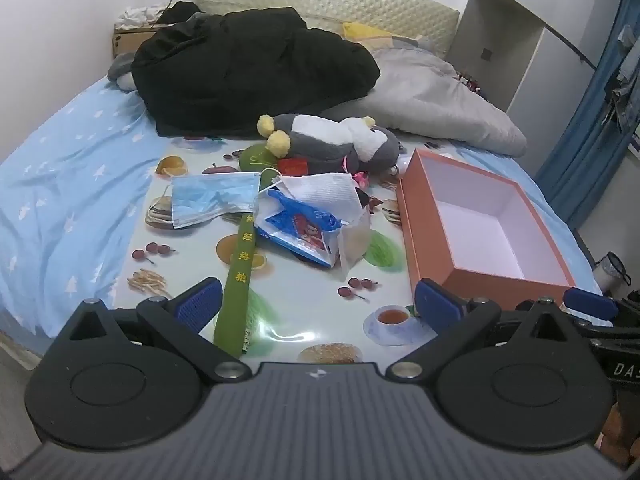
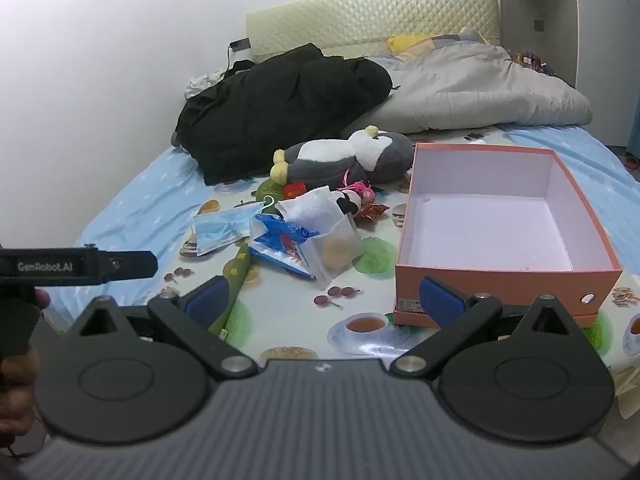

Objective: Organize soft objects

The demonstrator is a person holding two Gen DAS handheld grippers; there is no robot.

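Note:
A grey-and-white plush penguin [image 1: 340,140] [image 2: 348,156] lies on its side at the far end of a printed plastic mat [image 1: 300,300] on the bed. In front of it lie a blue face mask [image 1: 208,200] [image 2: 218,230], a white tissue [image 1: 324,190] [image 2: 310,206], a blue-and-white plastic bag [image 1: 300,232] [image 2: 280,246] and a long green padded stick [image 1: 240,280] [image 2: 236,280]. An empty orange box [image 1: 480,220] [image 2: 496,236] stands open at the right. My left gripper [image 1: 318,304] and right gripper [image 2: 324,298] both hover open, short of the pile, holding nothing.
A black jacket [image 1: 248,68] [image 2: 280,108] and a grey quilt [image 1: 432,96] [image 2: 480,88] are heaped toward the headboard. Light blue sheet [image 1: 68,184] surrounds the mat. A wardrobe [image 1: 532,48] stands at the right, a cardboard box [image 1: 128,40] at the back left. The other gripper's body [image 2: 80,266] shows at the left edge.

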